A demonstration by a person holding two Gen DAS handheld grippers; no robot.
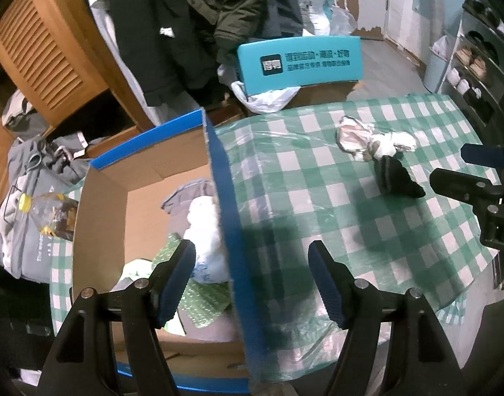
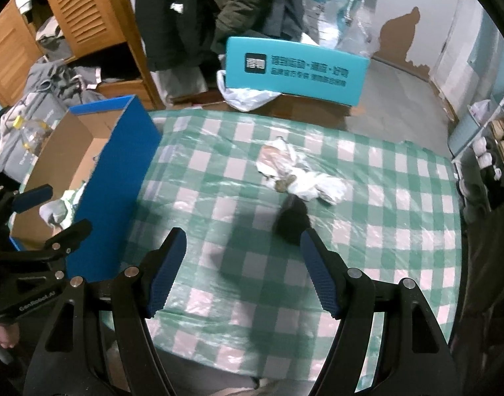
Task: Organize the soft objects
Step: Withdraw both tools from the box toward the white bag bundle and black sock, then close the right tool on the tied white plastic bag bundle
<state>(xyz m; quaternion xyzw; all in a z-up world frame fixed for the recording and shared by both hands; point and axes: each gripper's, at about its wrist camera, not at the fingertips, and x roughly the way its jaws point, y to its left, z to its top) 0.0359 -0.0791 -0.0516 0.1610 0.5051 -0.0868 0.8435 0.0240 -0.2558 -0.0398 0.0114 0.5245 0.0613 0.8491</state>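
Both claws agape (empty) above tablecloth (image 2: pixel 367 171)

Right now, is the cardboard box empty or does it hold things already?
Partly filled. The cardboard box holds a white bundle, a grey garment and green dotted fabric.

The right gripper (image 2: pixel 243 270) hangs with jaws apart, empty, above the checked counter (image 2: pixel 400 231). A black sock (image 2: pixel 289 224) touches a white crumpled cloth (image 2: pixel 301 171). A blue cardboard box (image 2: pixel 119 181) stands at left.
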